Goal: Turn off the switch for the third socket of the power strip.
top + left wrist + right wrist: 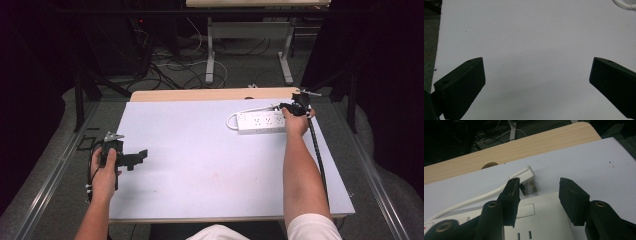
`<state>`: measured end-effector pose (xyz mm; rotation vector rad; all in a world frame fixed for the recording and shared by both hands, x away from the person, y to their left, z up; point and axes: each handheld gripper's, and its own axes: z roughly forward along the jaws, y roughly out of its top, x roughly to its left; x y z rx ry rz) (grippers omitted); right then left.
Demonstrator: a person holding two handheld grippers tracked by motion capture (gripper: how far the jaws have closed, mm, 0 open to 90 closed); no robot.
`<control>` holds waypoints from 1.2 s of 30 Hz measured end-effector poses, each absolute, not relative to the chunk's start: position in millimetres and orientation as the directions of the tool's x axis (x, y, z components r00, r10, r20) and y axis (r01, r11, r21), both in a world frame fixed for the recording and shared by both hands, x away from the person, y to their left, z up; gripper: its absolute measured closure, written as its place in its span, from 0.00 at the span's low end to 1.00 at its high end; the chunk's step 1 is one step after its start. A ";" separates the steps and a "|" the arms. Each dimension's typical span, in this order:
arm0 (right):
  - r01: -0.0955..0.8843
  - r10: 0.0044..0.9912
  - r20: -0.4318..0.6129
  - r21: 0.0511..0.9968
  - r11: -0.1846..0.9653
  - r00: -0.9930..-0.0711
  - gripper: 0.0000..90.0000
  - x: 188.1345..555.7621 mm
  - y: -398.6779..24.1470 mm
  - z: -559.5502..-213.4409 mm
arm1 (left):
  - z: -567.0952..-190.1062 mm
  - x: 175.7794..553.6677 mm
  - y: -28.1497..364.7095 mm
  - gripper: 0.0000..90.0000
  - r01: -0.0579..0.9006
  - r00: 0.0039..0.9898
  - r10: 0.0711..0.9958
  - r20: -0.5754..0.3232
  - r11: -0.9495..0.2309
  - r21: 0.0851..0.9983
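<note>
Scene: a white rectangular plastic power strip [261, 122] lies in the upper right of the high view on the pale lilac table sheet [200, 150], its white cord looping round its left end.
Plug: in the right gripper view the white three-pin plastic plug [525, 176] lies on its side at upper centre, just beyond the strip's far edge, brass pins pointing toward the strip, in no socket.
Right gripper [539, 192]: poised over the strip's right end; jaws about half open with nothing between them, the left jaw just in front of the plug.
Left gripper [142, 156]: at the left edge of the high view, resting low at the sheet; jaws spread wide in its own view over bare sheet, holding nothing.
Step in hand: likely the plug has been let go beside the strip, or is about to be taken.
Next move: if plugging in, it calls for gripping the plug's body squarely, turning the pins down and lining them with a socket; the left gripper may need to steady the strip.
</note>
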<state>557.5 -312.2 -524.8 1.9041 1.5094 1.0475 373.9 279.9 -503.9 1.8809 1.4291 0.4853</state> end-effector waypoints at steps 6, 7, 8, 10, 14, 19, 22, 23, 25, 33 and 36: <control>0.572 0.963 0.262 0.781 -0.252 0.066 0.48 556.5 -312.8 -520.1 | -500.6 372.6 279.7 0.00 0.674 0.316 0.941 -0.122 -0.132 0.726; 0.564 0.965 0.256 0.788 -0.246 0.063 0.47 556.2 -312.5 -519.8 | -501.3 372.7 279.1 0.00 0.668 0.311 0.943 -0.119 -0.128 0.733; 0.560 0.964 0.257 0.790 -0.249 0.067 0.46 555.9 -311.6 -519.1 | -501.3 372.5 279.2 0.00 0.669 0.312 0.943 -0.118 -0.129 0.732; 0.562 0.958 0.278 0.783 -0.267 0.067 0.39 555.5 -311.4 -517.9 | -501.3 372.4 279.3 0.00 0.670 0.315 0.942 -0.117 -0.133 0.730; 0.534 0.954 0.289 0.796 -0.283 0.076 0.29 555.5 -310.9 -515.4 | -501.3 372.0 279.5 0.00 0.667 0.321 0.940 -0.115 -0.138 0.733; 0.518 0.939 0.335 0.792 -0.323 0.073 0.22 554.7 -312.0 -511.8 | -501.2 371.5 280.1 0.00 0.665 0.318 0.941 -0.117 -0.133 0.735; 0.506 0.931 0.355 0.789 -0.349 0.089 0.17 554.7 -310.9 -510.0 | -500.4 371.1 280.2 0.00 0.666 0.315 0.942 -0.118 -0.131 0.734; 0.498 0.930 0.361 0.796 -0.344 0.065 0.17 554.8 -311.3 -510.5 | -500.3 371.2 280.1 0.00 0.666 0.315 0.942 -0.118 -0.131 0.734; 0.507 0.943 0.328 0.806 -0.306 0.047 0.16 554.6 -309.0 -510.7 | -500.0 371.3 279.9 0.00 0.666 0.317 0.941 -0.119 -0.131 0.735; 0.548 0.961 0.276 0.803 -0.234 0.005 0.16 553.5 -301.0 -511.7 | -499.3 372.1 279.4 0.00 0.659 0.324 0.939 -0.116 -0.136 0.740; 0.553 0.965 0.262 0.808 -0.203 -0.029 0.16 552.0 -298.6 -509.6 | -499.2 372.3 279.6 0.00 0.659 0.324 0.939 -0.116 -0.136 0.740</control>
